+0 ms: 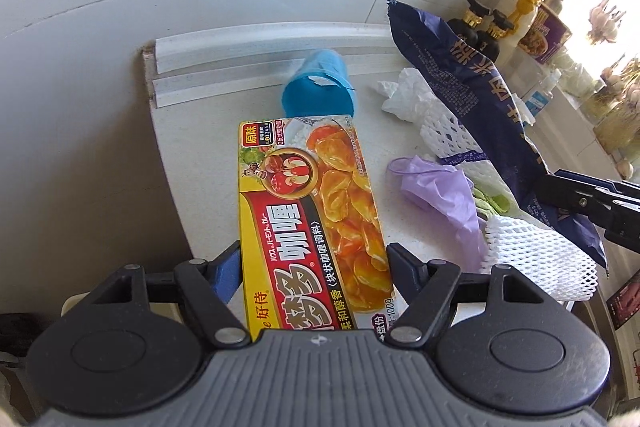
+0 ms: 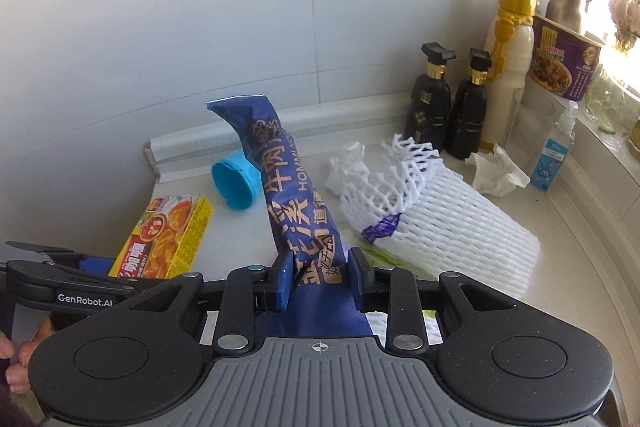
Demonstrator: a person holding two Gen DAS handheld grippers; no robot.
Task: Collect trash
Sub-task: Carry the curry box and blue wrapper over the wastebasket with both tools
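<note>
While the left gripper clamps the stiff, light curry box by its long edges at lower centre, the right gripper narrowly pinches the soft, crinkly blue snack bag near its base, mid-frame.

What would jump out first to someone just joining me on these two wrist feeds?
The yellow curry box fills the middle of the left wrist view, clamped in the left gripper. In the right wrist view the dark blue snack bag rises from the right gripper, which is shut on it. Beyond both, white foam netting and a blue cup lie on the counter.
</note>
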